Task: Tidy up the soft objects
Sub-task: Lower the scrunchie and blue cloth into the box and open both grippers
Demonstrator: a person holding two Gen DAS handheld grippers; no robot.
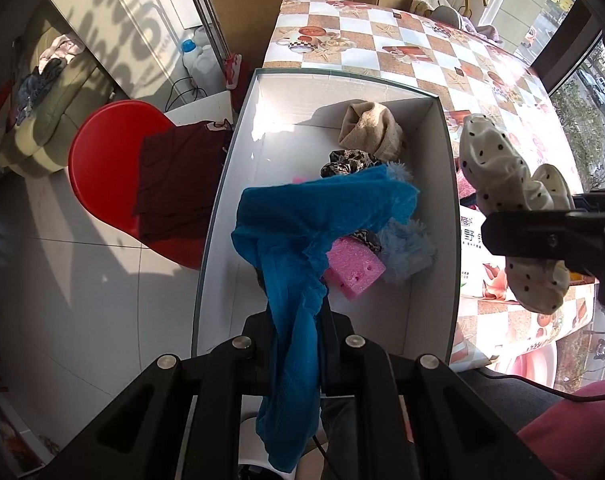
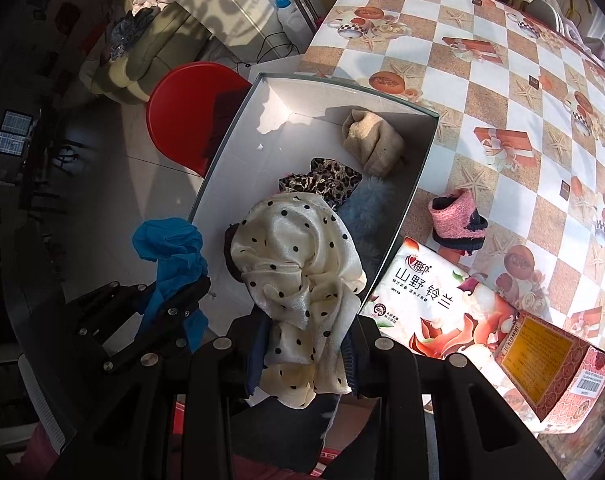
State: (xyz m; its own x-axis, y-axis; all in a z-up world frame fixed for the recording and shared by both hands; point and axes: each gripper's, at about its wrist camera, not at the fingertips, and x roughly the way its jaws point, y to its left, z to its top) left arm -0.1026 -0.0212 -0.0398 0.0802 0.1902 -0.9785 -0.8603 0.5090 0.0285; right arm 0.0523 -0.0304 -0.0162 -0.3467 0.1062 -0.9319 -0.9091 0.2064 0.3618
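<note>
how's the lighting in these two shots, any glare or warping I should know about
Left wrist view: hard sunlight puts a glare patch inside the white box; fisheye bends its rim. Right wrist view: left side falls very dark, the checkered tablecloth is sunlit, and the polka-dot cloth stays sharp.

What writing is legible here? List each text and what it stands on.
"山野铃兰": large dark characters on the white floral tissue pack beside the white box.
"心相印": brand mark above them, small, read with some doubt.
Smaller print and the round badge on that pack: too small.
Yellow label and barcode on the red carton: too small.
</note>
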